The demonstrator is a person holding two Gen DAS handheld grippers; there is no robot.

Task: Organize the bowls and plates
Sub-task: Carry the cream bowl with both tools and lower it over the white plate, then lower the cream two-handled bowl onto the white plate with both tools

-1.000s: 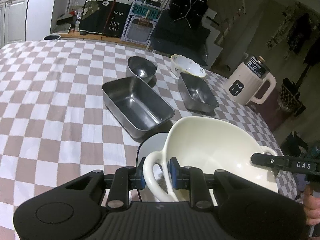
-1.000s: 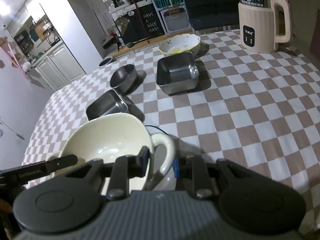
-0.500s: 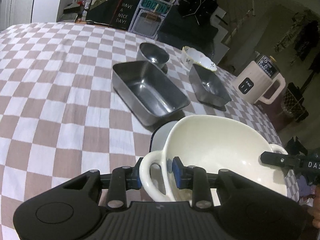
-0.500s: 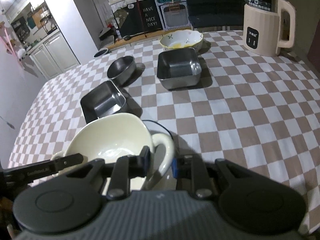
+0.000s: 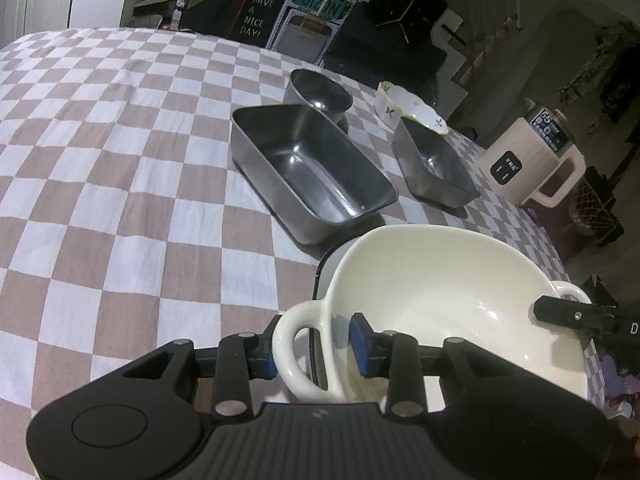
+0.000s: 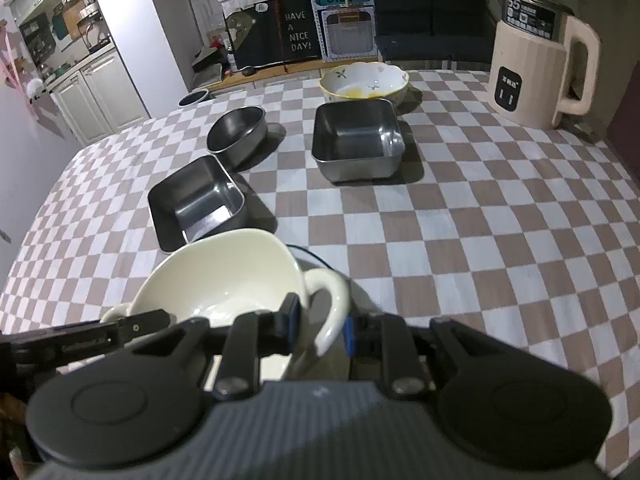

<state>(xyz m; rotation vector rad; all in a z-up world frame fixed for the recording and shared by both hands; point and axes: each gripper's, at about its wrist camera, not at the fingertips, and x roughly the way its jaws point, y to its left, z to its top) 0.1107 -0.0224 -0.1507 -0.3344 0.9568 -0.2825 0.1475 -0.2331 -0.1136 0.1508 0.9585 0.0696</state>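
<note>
A brown-and-white checkered cloth (image 5: 120,168) covers the whole bench, soft and a little rumpled, and behind it the room is dim: white cabinets (image 6: 92,92) on one side, a black board (image 6: 298,32) lettered "HAVE A NICE DAY!", a cluttered shelf and a dark sofa (image 6: 432,28) at the back. Near the far corner of the bench stands a ribbed cream electric kettle (image 6: 536,68) with a display on top. Now to the wares: a glossy cream ceramic bowl (image 5: 440,300) with a loop handle at each side, smooth and deep, sits closest to both cameras, over a pale plate with a dark rim (image 5: 332,268) that peeks out beneath it. The left gripper (image 5: 316,348) has its blue-padded jaws set either side of the near handle, with a gap showing between the pads and the loop, so the grip looks slack rather than tight. The right gripper (image 6: 320,326) has its jaws narrow around the opposite handle, though I cannot tell whether the pads press on it. Just beyond the bowl lies a long rectangular steel pan (image 5: 308,168), matte grey with rounded corners; behind it a small round steel bowl (image 5: 320,94), and off to its side a squarer steel pan (image 6: 356,136). Touching that pan's far edge is a scalloped white bowl with painted leaves (image 6: 364,80), with a yellowish smear inside.
</note>
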